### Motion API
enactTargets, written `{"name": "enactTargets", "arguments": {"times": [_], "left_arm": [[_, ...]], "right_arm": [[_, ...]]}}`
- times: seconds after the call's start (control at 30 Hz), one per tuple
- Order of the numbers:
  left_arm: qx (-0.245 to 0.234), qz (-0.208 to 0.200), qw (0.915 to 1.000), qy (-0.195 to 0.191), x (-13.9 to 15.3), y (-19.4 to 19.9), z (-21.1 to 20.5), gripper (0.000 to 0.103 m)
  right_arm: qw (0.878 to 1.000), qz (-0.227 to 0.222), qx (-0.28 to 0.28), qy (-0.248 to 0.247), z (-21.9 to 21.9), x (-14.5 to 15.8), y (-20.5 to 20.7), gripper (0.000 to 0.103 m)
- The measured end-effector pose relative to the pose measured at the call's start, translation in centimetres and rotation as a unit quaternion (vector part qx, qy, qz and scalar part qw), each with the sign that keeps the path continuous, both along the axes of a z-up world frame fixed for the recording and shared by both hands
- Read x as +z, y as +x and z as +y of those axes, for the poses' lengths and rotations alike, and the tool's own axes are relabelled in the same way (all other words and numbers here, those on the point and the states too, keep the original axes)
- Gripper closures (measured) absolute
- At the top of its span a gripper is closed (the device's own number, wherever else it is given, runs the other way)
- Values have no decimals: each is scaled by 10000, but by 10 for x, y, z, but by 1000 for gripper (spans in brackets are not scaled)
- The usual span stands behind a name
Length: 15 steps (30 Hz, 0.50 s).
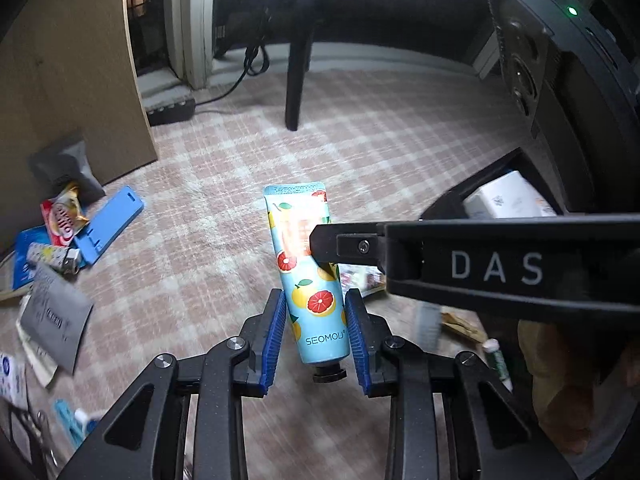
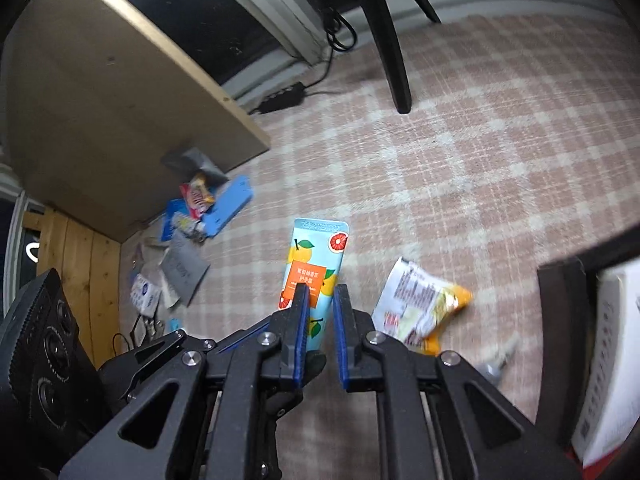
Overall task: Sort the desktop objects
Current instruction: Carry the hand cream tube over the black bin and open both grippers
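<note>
My left gripper (image 1: 315, 303) is shut on a light-blue hand cream tube (image 1: 310, 280) printed with grapefruit, holding it upright, cap down, above the checked rug. My right gripper (image 2: 320, 294) reaches in from the right; its fingers (image 1: 340, 246) close around the upper part of the same tube (image 2: 316, 264). In the right wrist view the blue pads sit on both sides of the tube. Both grippers hold the tube at once.
A pile of items lies at the left by a wooden board: a blue holder (image 1: 108, 224), a red snack packet (image 1: 64, 216), grey pouches (image 1: 52, 316). A snack bag (image 2: 420, 308) lies on the rug. A dark box with a white carton (image 1: 504, 200) stands at right. A chair leg (image 1: 296, 80) stands behind.
</note>
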<state>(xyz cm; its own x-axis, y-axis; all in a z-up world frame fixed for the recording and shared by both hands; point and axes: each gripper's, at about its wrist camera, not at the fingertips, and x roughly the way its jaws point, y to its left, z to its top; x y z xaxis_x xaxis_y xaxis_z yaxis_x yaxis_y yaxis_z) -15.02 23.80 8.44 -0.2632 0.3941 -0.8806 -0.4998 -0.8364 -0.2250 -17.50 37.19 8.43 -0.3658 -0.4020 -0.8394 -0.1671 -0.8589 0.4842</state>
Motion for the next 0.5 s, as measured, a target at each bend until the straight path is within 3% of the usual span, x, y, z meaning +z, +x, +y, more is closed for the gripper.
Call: {"name": "enactTargets", "arguments": {"times": [0.23, 0.5], "left_arm": [[-255, 164, 9995, 135, 26, 44, 31, 74], [-874, 222, 9954, 322, 41, 102, 110, 74]], "right_arm": [[9991, 261, -268, 176, 19, 31, 57, 90], [9943, 315, -969, 321, 91, 50, 148, 90]]}}
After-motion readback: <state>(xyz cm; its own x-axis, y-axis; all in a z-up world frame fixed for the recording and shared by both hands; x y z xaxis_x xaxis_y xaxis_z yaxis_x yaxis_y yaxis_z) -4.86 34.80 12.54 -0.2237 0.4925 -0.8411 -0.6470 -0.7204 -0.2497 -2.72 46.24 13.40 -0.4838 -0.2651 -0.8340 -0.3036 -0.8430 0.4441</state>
